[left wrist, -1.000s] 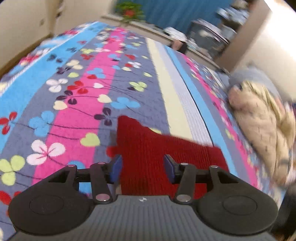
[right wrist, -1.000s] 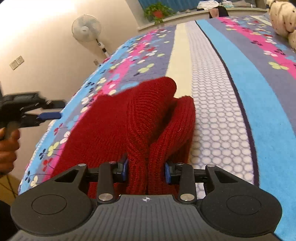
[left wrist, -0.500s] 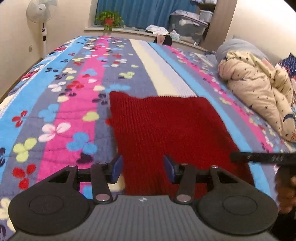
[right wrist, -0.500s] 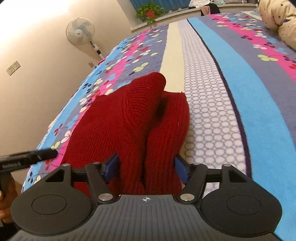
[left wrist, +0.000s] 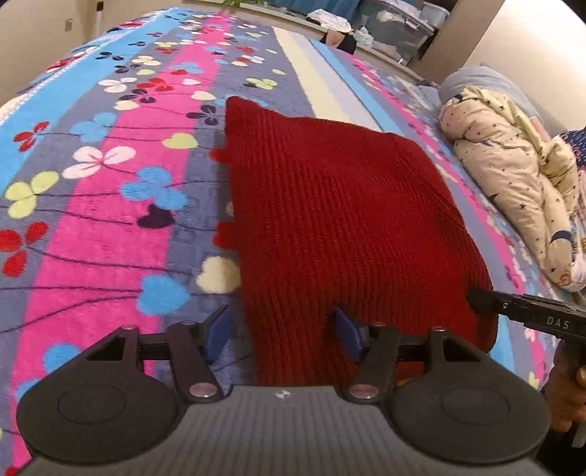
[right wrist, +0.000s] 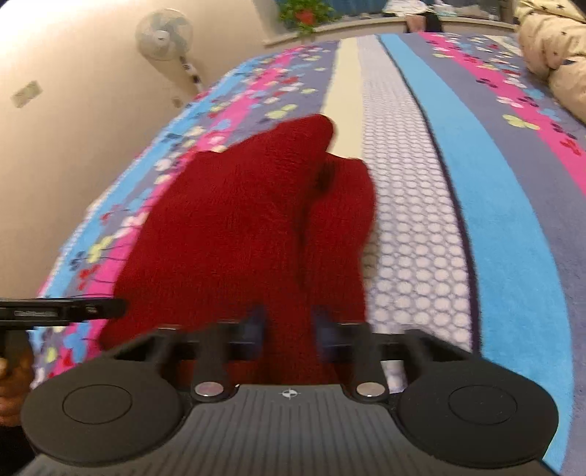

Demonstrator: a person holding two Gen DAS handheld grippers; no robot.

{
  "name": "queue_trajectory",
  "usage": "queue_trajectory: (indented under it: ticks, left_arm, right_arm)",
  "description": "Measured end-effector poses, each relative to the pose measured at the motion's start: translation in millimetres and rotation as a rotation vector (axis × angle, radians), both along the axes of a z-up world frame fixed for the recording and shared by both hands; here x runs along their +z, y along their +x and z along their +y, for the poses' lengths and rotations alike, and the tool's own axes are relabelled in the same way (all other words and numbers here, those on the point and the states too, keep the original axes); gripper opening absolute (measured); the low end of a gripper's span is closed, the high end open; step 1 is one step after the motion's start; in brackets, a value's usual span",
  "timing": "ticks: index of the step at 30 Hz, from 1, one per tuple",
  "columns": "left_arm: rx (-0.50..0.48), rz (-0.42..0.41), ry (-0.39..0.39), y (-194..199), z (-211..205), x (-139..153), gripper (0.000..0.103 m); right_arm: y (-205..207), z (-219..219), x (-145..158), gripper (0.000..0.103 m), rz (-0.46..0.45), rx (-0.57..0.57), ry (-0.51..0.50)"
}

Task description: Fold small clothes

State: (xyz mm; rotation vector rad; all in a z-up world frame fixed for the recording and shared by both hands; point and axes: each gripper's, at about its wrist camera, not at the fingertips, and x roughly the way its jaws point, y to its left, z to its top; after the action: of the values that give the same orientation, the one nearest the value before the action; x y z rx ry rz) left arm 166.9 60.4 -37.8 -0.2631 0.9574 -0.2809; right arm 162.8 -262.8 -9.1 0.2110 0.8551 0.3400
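A red knitted garment [left wrist: 337, 227] lies on the striped floral bedspread [left wrist: 110, 227]. In the left wrist view it spreads flat ahead. My left gripper [left wrist: 282, 335] is open, its jaws astride the garment's near left edge. In the right wrist view the garment [right wrist: 238, 227] bunches into a raised fold. My right gripper [right wrist: 287, 327] has its jaws close on either side of that fold at the near edge, gripping it. The right gripper's tip [left wrist: 487, 304] shows at the garment's right corner in the left wrist view.
A cream star-print bundle [left wrist: 512, 183] lies at the bed's right side. A standing fan [right wrist: 164, 36] is by the left wall. A windowsill with a plant [right wrist: 300, 14] and storage boxes [left wrist: 395, 22] lies beyond the bed's far end.
My right gripper's jaws have narrowed onto the garment's fold after widening half a second ago. My left gripper has moved closer to the garment's near left edge, still open.
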Motion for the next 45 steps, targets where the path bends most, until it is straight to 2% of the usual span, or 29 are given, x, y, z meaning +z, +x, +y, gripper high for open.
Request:
queue_trajectory:
  ticks: [4, 5, 7, 10, 11, 13, 15, 16, 19, 22, 24, 25, 26, 29, 31, 34, 38, 40, 42, 45]
  left_arm:
    - [-0.018, -0.070, -0.014, -6, -6, 14, 0.033]
    - [-0.031, -0.088, -0.011, -8, -8, 17, 0.032]
    - [-0.063, -0.089, 0.021, -7, -16, 15, 0.032]
    - [-0.087, -0.077, 0.098, -9, -26, 8, 0.041]
    - [-0.083, -0.088, 0.104, -10, -25, 10, 0.041]
    - [-0.065, -0.139, 0.109, -18, -24, 22, 0.040]
    - [-0.068, -0.188, 0.102, -25, -22, 29, 0.040]
    - [-0.081, -0.187, 0.119, -25, -24, 26, 0.040]
    - [-0.125, -0.085, 0.230, -18, -36, 0, 0.043]
    - [-0.107, -0.120, 0.237, -22, -37, 11, 0.043]
    - [-0.084, -0.147, 0.239, -30, -35, 22, 0.048]
    - [-0.072, -0.162, 0.253, -36, -35, 27, 0.053]
    - [-0.063, -0.177, 0.266, -41, -34, 32, 0.061]
    - [-0.016, -0.238, 0.308, -64, -34, 50, 0.081]
    - [0.022, -0.253, 0.306, -78, -35, 61, 0.086]
    - [0.075, -0.260, 0.271, -100, -39, 72, 0.087]
    - [0.150, -0.295, 0.241, -129, -50, 69, 0.087]
    - [0.156, -0.295, 0.243, -140, -59, 63, 0.087]
    - [0.122, -0.299, 0.265, -143, -71, 59, 0.087]
    - [0.091, -0.324, 0.313, -141, -79, 54, 0.087]
  right_arm:
    - [-12, -6, 21, 0.017, -0.093, -0.014, 0.020]
    - [-13, -11, 24, 0.017, -0.097, -0.037, 0.039]
    - [-12, -21, 22, 0.016, -0.060, -0.093, 0.056]
    - [4, -25, -12, 0.016, 0.115, -0.145, 0.039]
    - [6, -22, -17, 0.016, 0.130, -0.144, 0.025]
    - [5, -16, -13, 0.017, 0.094, -0.139, -0.008]
    - [1, -17, -6, 0.017, 0.068, -0.137, 0.011]
    - [-1, -18, -3, 0.018, 0.058, -0.133, 0.023]
    - [4, -18, -13, 0.020, 0.081, -0.125, 0.003]
    - [4, -13, -17, 0.022, 0.088, -0.114, -0.010]
    - [-4, -10, -8, 0.031, 0.052, -0.123, -0.047]
    - [-8, -11, -4, 0.046, 0.033, -0.135, -0.058]
    - [-14, -12, 0, 0.054, 0.014, -0.150, -0.069]
    - [-29, -15, 8, 0.063, -0.026, -0.172, -0.116]
    - [-38, -14, 14, 0.066, -0.049, -0.169, -0.150]
    - [-58, -10, 24, 0.071, -0.100, -0.153, -0.198]
    - [-92, -5, 35, 0.089, -0.148, -0.180, -0.221]
    - [-104, -4, 35, 0.089, -0.138, -0.201, -0.205]
    - [-110, 0, 32, 0.089, -0.123, -0.209, -0.204]
    - [-108, 9, 26, 0.089, -0.116, -0.174, -0.253]
